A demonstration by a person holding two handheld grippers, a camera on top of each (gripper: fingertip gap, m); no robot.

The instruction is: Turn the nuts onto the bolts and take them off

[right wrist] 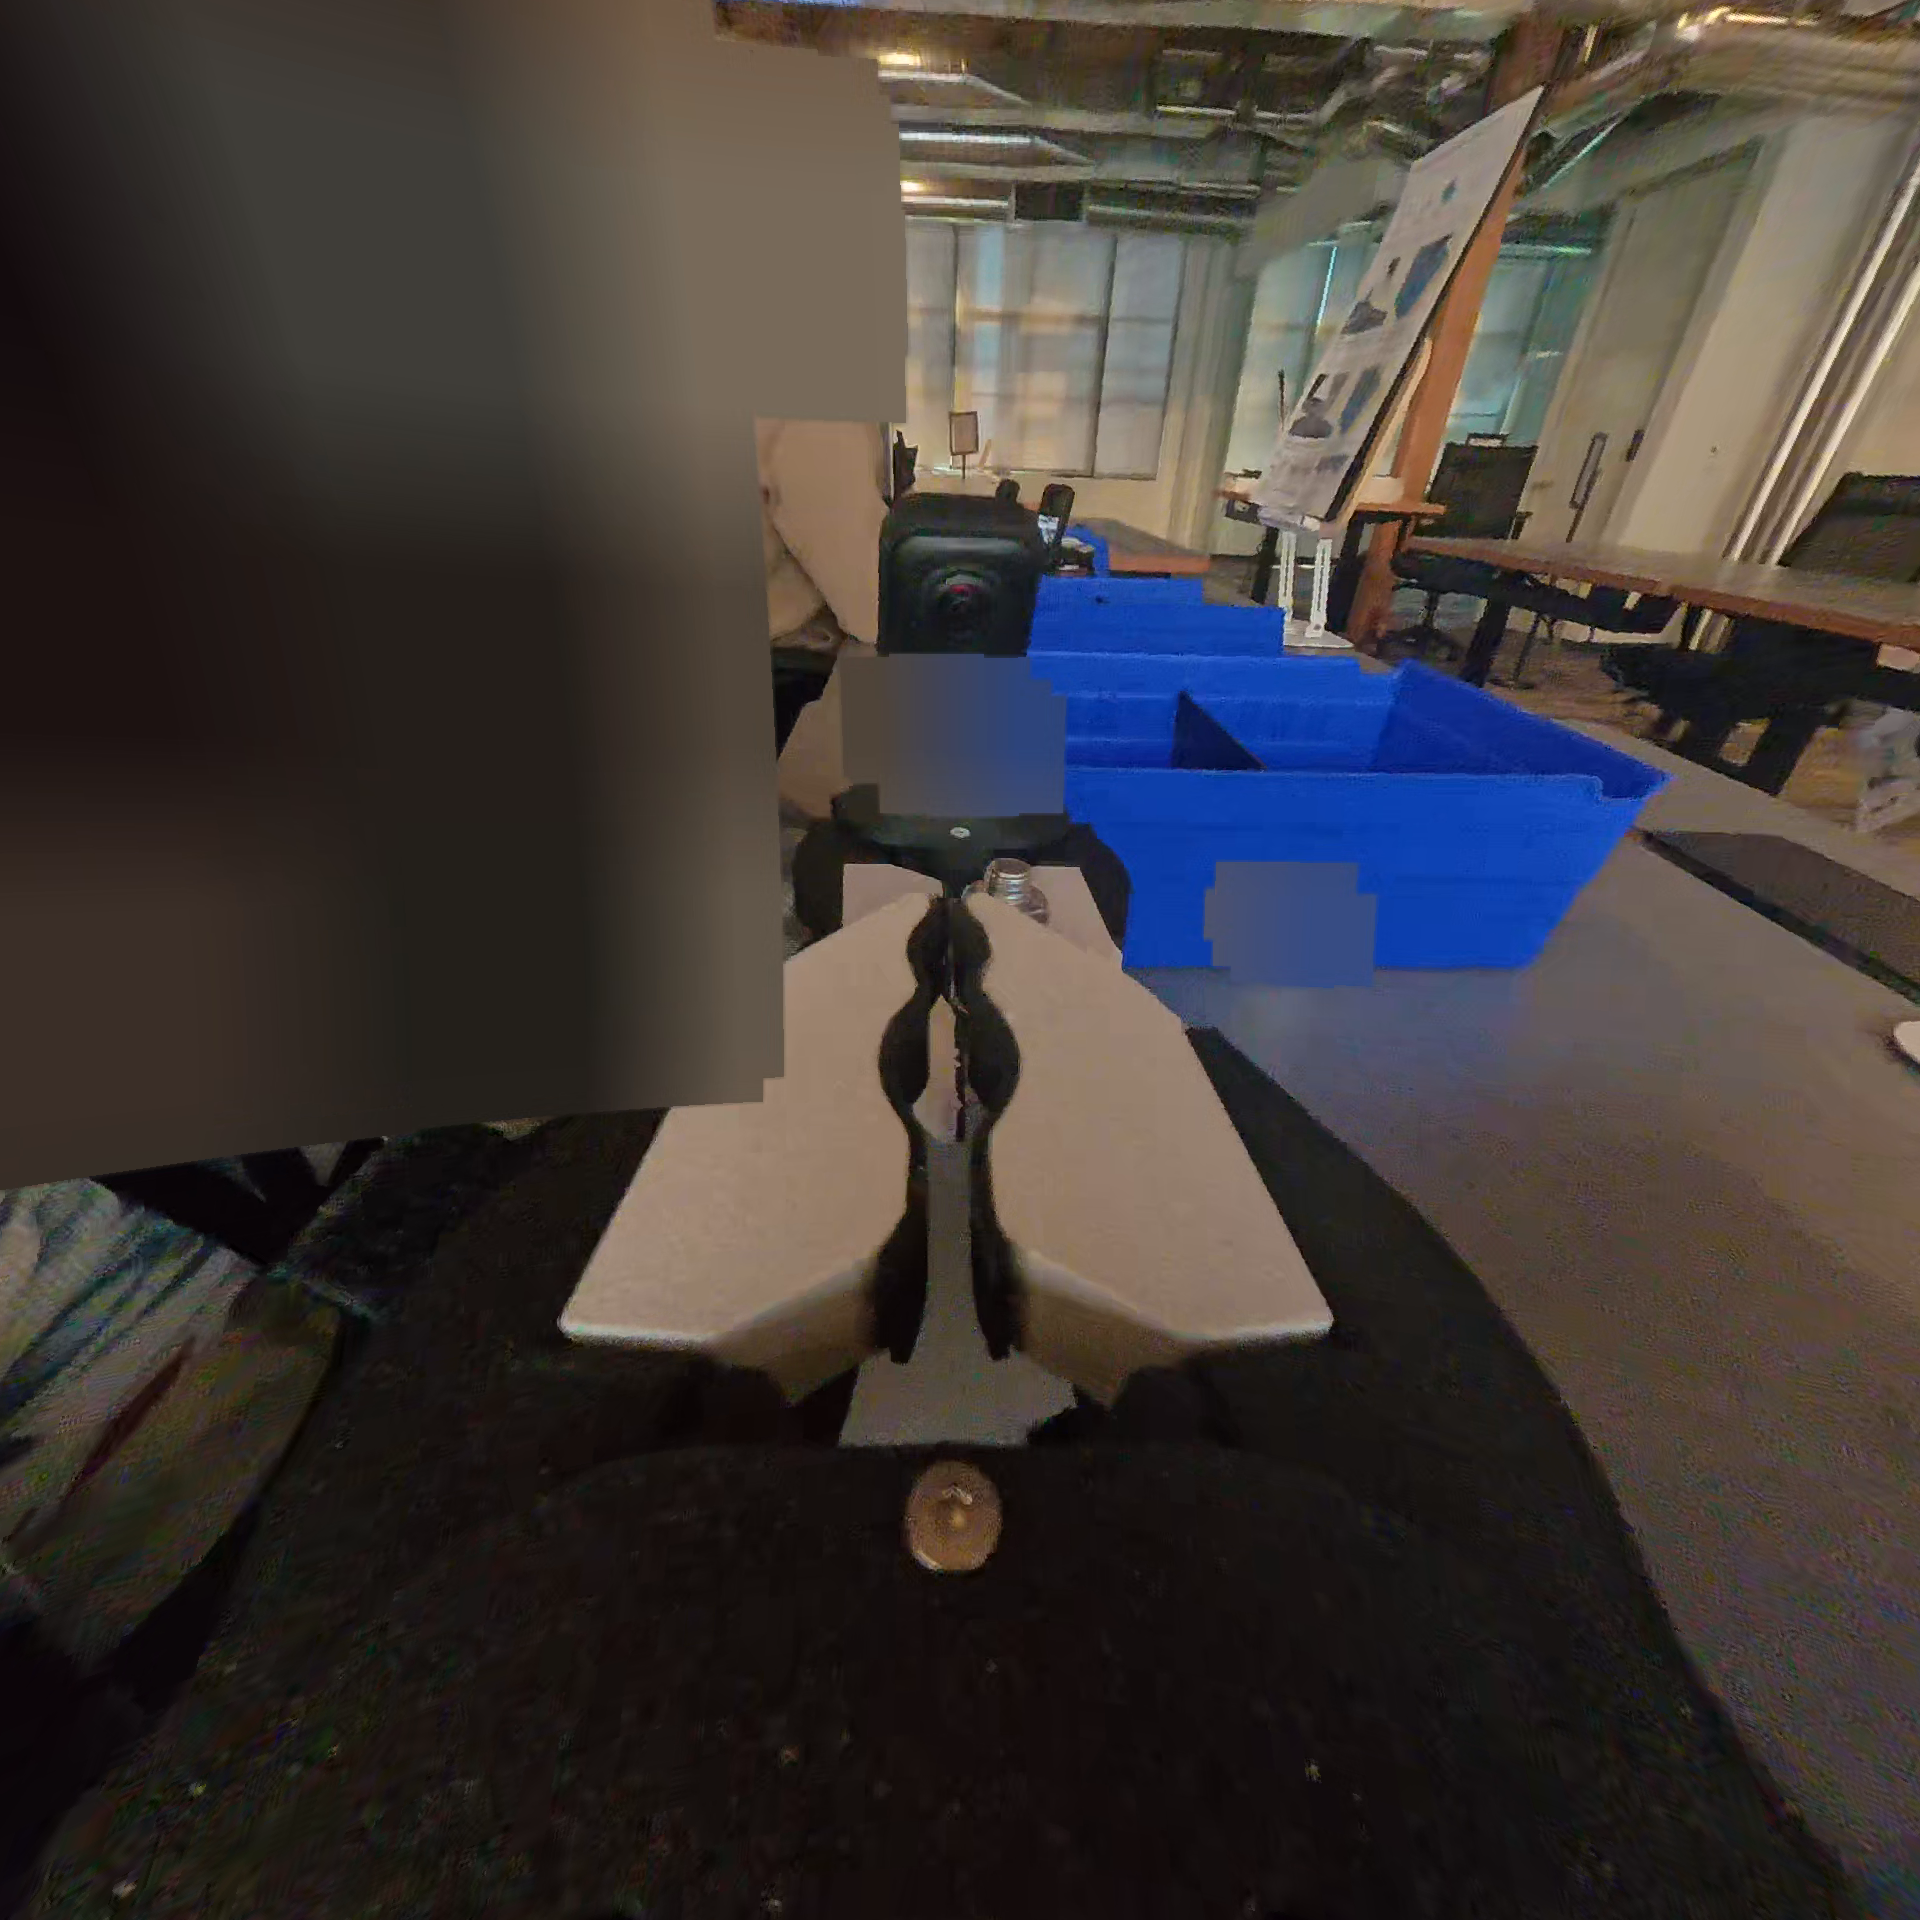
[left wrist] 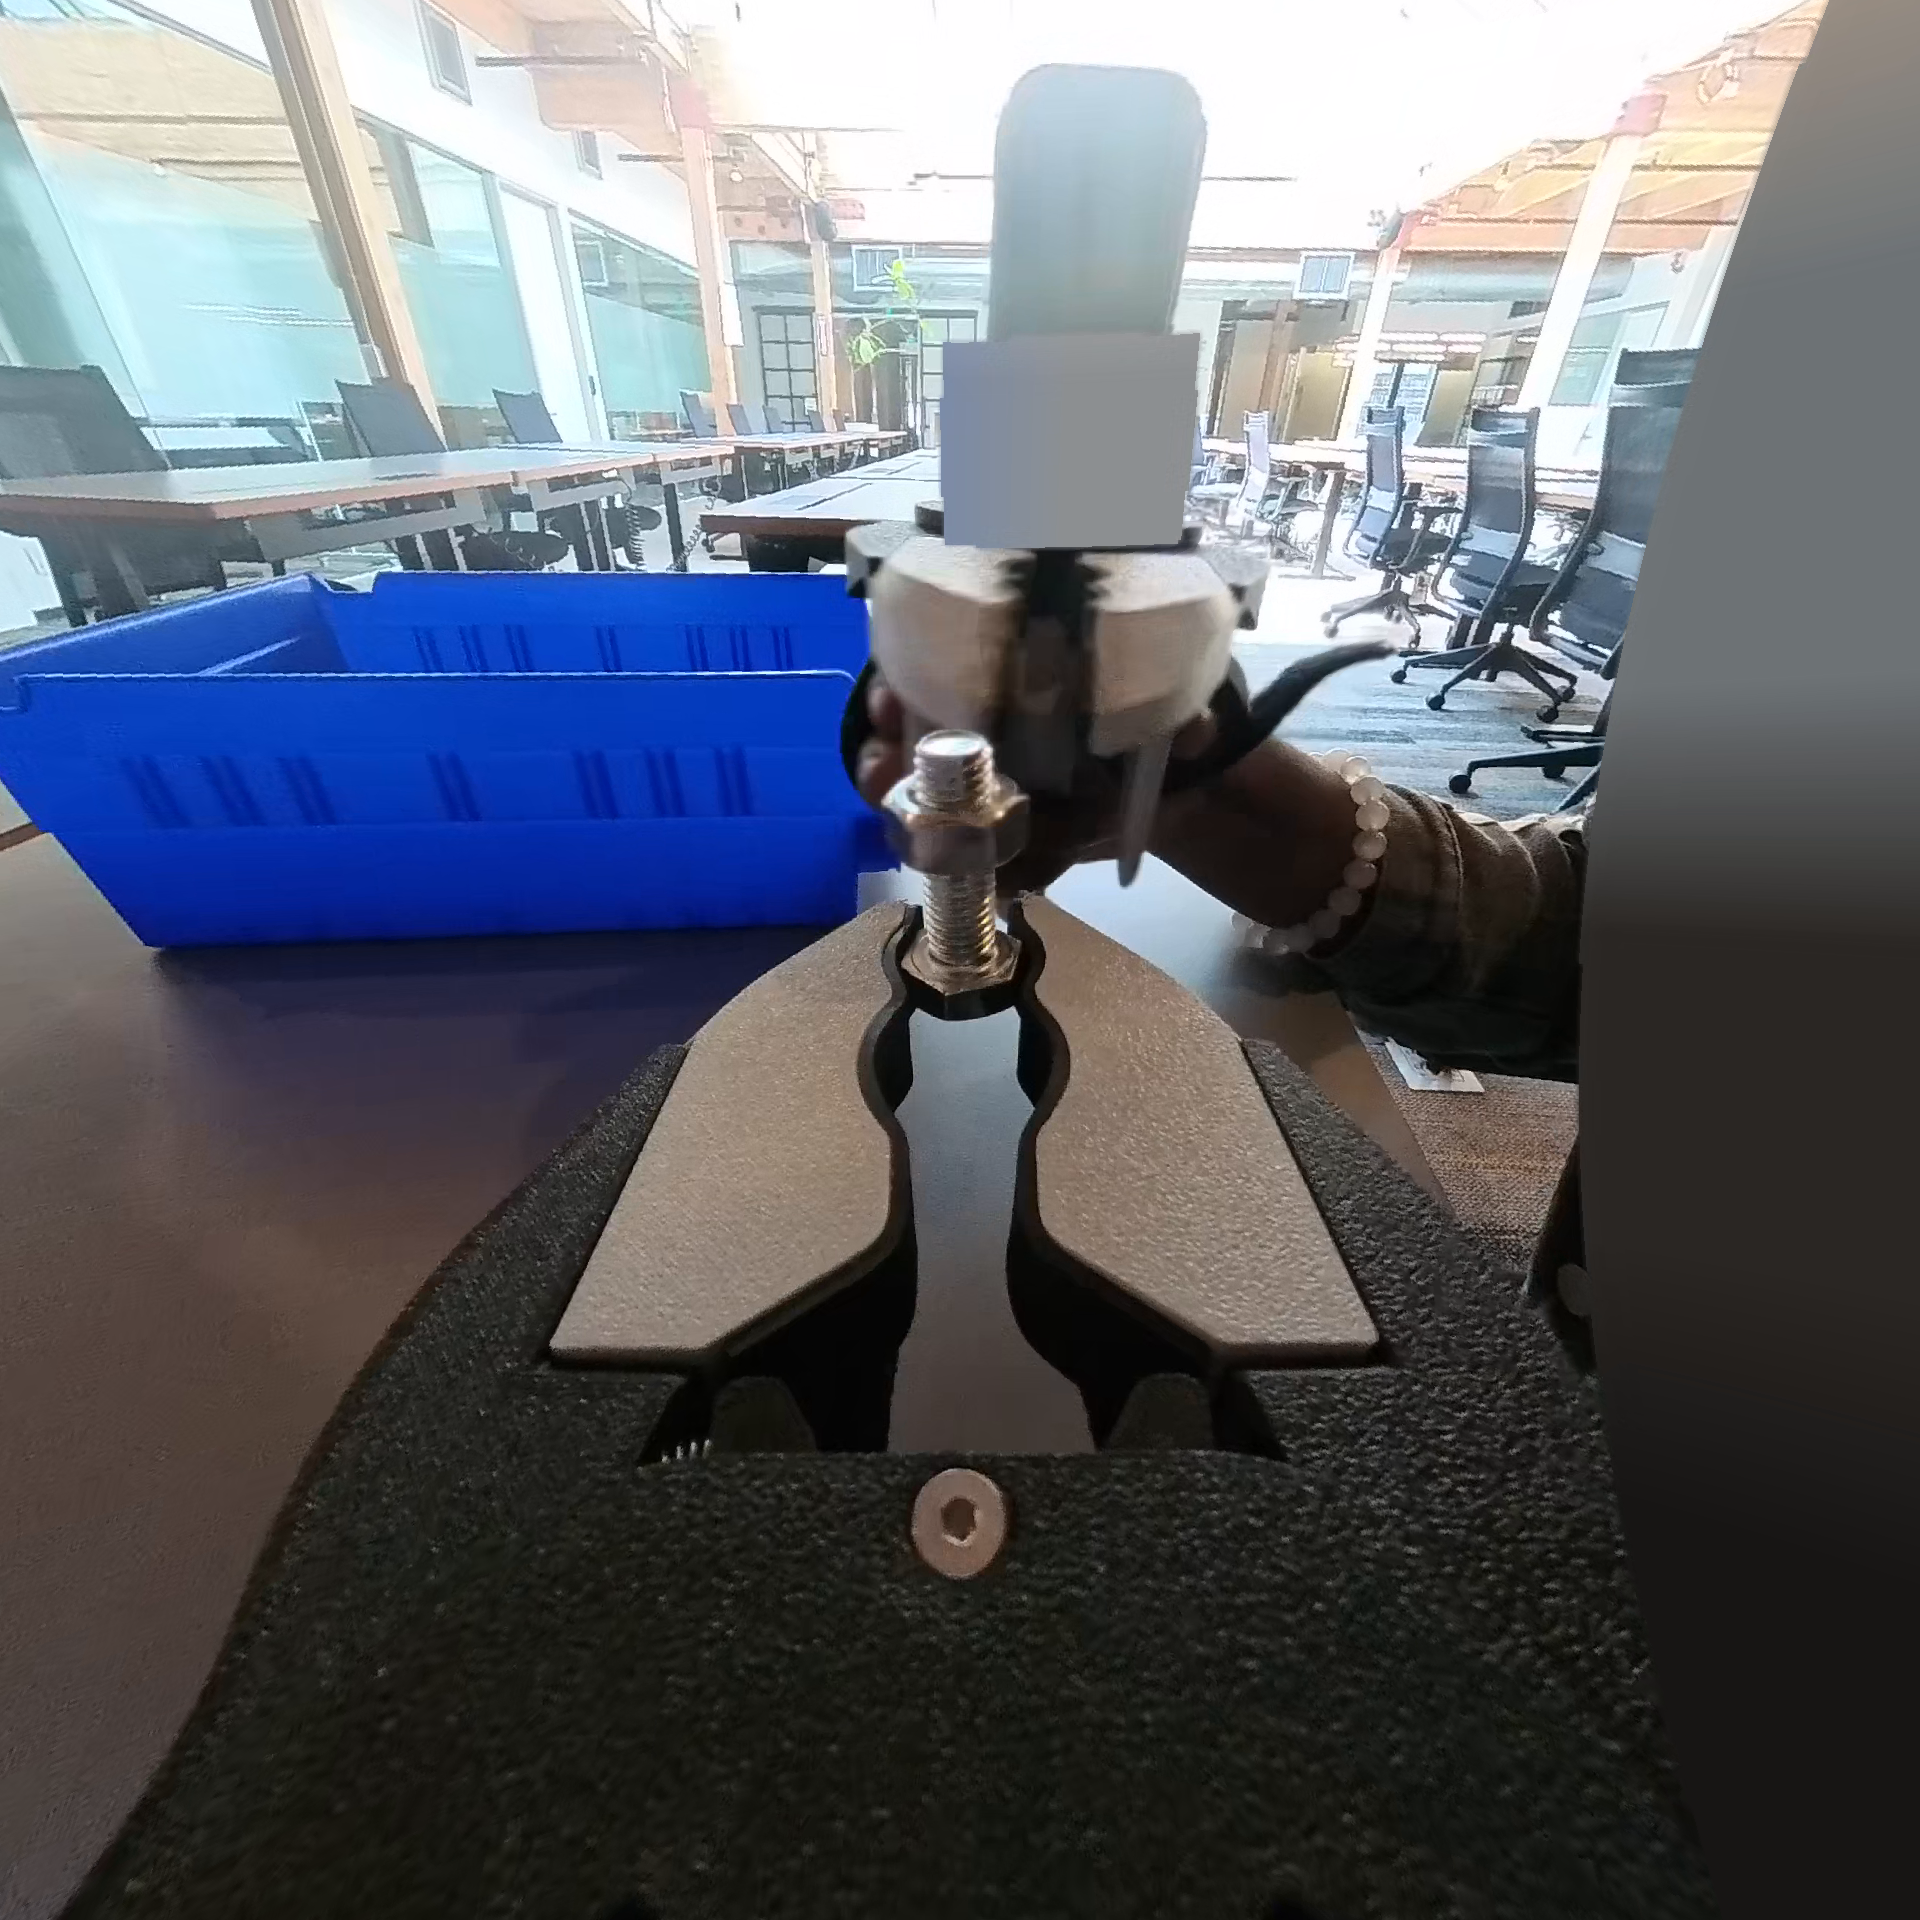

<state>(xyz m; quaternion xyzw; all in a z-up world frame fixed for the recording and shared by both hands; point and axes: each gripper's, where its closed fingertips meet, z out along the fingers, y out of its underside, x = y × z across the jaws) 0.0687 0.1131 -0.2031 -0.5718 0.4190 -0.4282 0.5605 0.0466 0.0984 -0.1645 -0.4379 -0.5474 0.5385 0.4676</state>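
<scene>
A steel bolt [left wrist: 951,914] stands upright with its head clamped between the tips of my left gripper [left wrist: 964,925], which is shut on it. A hex nut [left wrist: 956,812] sits on the thread a little below the bolt's top. My right gripper [left wrist: 1049,665] faces the left wrist camera just behind and to the right of the bolt; its jaws are shut with nothing between them. In the right wrist view the right gripper [right wrist: 948,914] is shut, and the bolt's top [right wrist: 1006,885] shows just past its tips, to the right.
A blue plastic bin [left wrist: 468,779] with dividers stands on the dark table [left wrist: 260,1195] at the left; it also shows in the right wrist view [right wrist: 1351,831]. A hand with a bead bracelet [left wrist: 1340,862] holds the right gripper. The left gripper's camera [right wrist: 961,592] faces me. Desks and chairs stand beyond. About 5 cm separates my left fingertips from my right.
</scene>
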